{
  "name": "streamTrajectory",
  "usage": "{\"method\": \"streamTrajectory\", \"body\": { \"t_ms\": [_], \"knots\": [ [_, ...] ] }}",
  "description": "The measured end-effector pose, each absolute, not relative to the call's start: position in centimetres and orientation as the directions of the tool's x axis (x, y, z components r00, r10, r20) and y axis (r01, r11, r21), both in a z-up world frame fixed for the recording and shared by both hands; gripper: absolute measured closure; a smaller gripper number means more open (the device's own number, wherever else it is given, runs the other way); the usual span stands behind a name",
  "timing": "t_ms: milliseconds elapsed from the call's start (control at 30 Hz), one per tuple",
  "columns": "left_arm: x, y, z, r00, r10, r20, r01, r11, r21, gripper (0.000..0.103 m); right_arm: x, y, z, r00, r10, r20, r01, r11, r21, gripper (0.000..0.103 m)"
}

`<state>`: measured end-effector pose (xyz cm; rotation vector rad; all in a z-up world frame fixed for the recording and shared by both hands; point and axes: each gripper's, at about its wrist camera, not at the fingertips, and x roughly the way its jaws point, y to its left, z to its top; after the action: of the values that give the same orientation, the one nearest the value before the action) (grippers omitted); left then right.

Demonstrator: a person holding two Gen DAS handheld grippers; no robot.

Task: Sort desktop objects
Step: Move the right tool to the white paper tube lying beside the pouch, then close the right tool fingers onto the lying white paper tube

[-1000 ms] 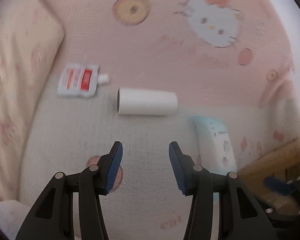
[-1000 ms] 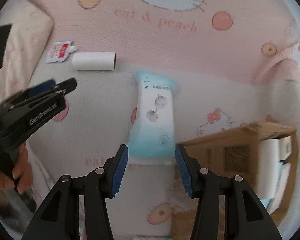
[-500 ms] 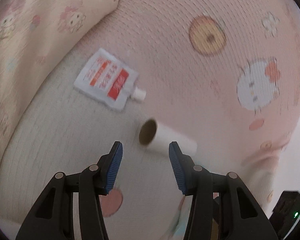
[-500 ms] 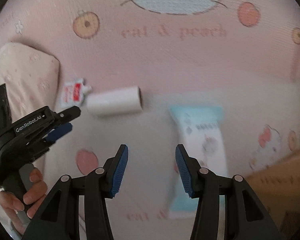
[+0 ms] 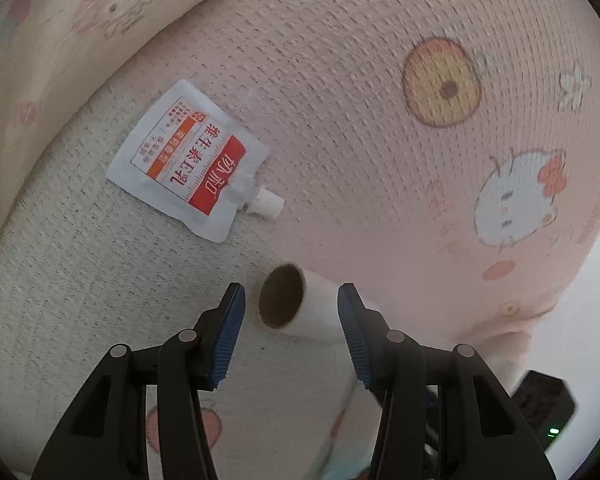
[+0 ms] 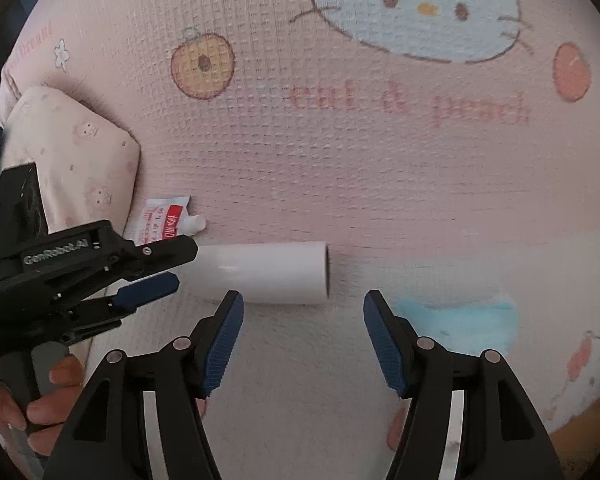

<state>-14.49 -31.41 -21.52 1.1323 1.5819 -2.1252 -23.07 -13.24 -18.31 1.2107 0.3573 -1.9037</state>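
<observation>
A white paper roll (image 5: 312,312) with a brown core lies on a pink cartoon-cat blanket (image 5: 380,80). My left gripper (image 5: 290,296) is open, its blue pads flanking the roll's hollow end with a gap on each side. Beyond it lies a white and red spout pouch (image 5: 188,160). In the right wrist view the roll (image 6: 268,272) lies sideways just past my right gripper (image 6: 303,300), whose jaws are opening with nothing between them. The left gripper (image 6: 180,264) reaches the roll's left end, held by a hand (image 6: 40,400). A pale blue tissue pack (image 6: 460,320) lies at the right.
A cream pillow (image 6: 72,160) rests at the left, close behind the pouch (image 6: 164,220). A brown strip, perhaps a cardboard box (image 6: 580,436), shows at the lower right. The right gripper's black body (image 5: 540,412) sits low right in the left wrist view.
The left gripper has rolled and closed in until its pads flank the roll's end. The right gripper has swung from the tissue pack toward the roll, and its jaws have widened.
</observation>
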Motion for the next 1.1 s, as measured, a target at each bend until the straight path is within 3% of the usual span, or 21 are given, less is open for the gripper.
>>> {"method": "streamTrajectory", "body": {
  "t_ms": [567,1100],
  "knots": [
    [-19.2,-28.4,-20.9,-0.641,0.262,-0.722,0.538,-0.517,-0.666,0.061,-23.4,-15.1,-20.4,-0.079,-0.539,-0.839,0.821,-0.512,0.251,0.043],
    [-18.3,-25.9,-21.2,-0.584,0.333,-0.740,0.476,-0.598,-0.645,0.062,-19.8,-12.3,-21.2,-0.079,-0.417,-0.905,0.833,-0.526,0.170,0.043]
  ]
}}
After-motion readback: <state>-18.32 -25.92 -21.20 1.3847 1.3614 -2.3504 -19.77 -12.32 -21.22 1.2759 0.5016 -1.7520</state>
